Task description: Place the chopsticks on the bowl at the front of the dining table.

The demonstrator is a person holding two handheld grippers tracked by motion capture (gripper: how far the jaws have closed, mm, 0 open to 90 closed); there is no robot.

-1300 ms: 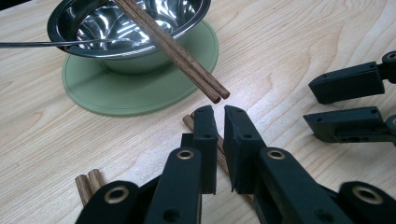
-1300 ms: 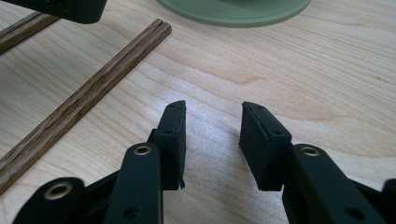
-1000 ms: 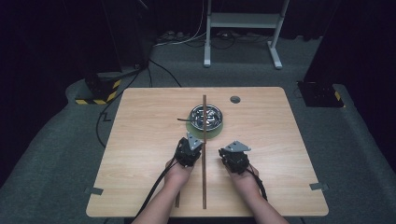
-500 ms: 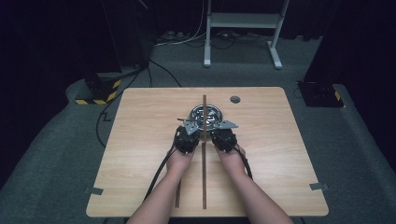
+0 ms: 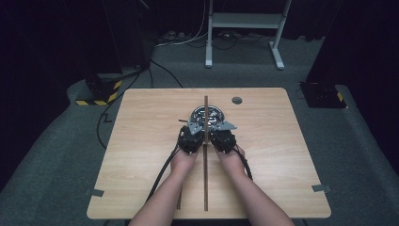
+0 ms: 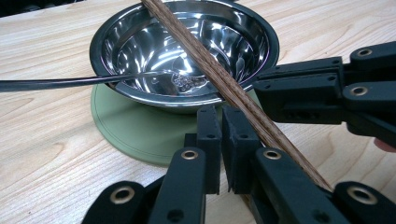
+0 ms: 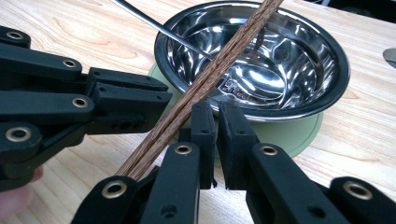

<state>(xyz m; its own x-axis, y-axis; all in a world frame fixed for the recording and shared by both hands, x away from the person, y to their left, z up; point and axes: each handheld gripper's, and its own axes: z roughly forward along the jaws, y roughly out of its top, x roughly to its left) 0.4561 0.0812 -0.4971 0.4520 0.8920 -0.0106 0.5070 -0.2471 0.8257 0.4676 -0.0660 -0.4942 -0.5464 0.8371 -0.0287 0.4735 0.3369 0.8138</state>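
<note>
Near mid-table: shiny round steel bowl on flat green mat, slim metal utensil resting over its rim. Long ridged wooden sticks bridging the bowl. Left gripper and right gripper flanking them, jaws pinched together, empty. Bare wood all round.

High view dim w/ dark surrounds; steel bowl glares; near fingers soft.
</note>
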